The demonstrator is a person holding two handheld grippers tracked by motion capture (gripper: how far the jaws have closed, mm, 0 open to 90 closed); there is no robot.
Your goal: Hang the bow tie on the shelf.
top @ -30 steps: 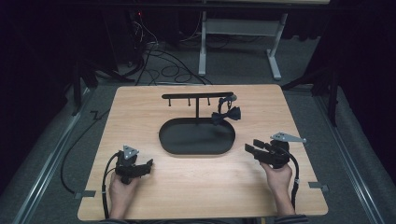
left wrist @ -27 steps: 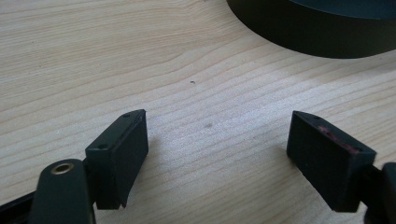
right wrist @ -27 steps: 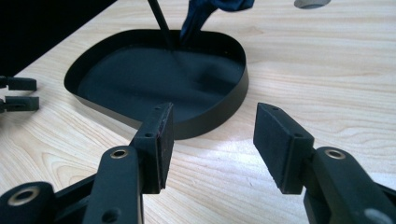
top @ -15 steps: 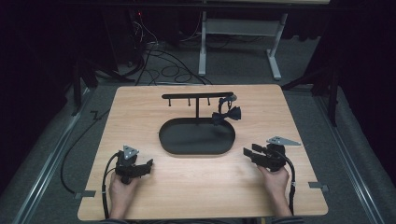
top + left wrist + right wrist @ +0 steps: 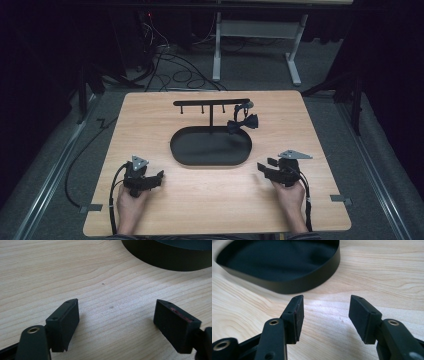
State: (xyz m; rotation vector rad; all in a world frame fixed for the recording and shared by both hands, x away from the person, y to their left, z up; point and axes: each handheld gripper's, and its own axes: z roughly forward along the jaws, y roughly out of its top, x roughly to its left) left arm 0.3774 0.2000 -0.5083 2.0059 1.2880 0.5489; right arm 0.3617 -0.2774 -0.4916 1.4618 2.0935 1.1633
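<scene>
1. The wooden table (image 5: 165, 120) carries a black oval tray (image 5: 211, 148) at its centre, with a black T-shaped stand (image 5: 211, 103) rising from the tray's far side.
2. A small black bow-shaped item (image 5: 243, 123) hangs from the right end of the stand's crossbar, above the far right rim of the tray. It is too small to identify further.
3. The left gripper (image 5: 159, 176) rests low over the near left part of the table, held by the left hand (image 5: 131, 201). It lies near the tray's near left edge but apart from it.
4. In the left gripper view, the left gripper (image 5: 116, 320) has its jaws spread wide with only bare wood between them. The tray wall (image 5: 160, 257) shows beyond, at upper right, with clear wood in between.
5. The right gripper (image 5: 261, 169) sits low over the near right part of the table in the right hand (image 5: 290, 192), pointing towards the tray and just short of its near right rim.
6. In the right gripper view, the right gripper (image 5: 325, 315) has its jaws apart, having just been opening a little further. Nothing is between them, and the tray (image 5: 287, 285) lies just ahead.
7. Neither gripper touches the tray, the stand or the hanging item.
</scene>
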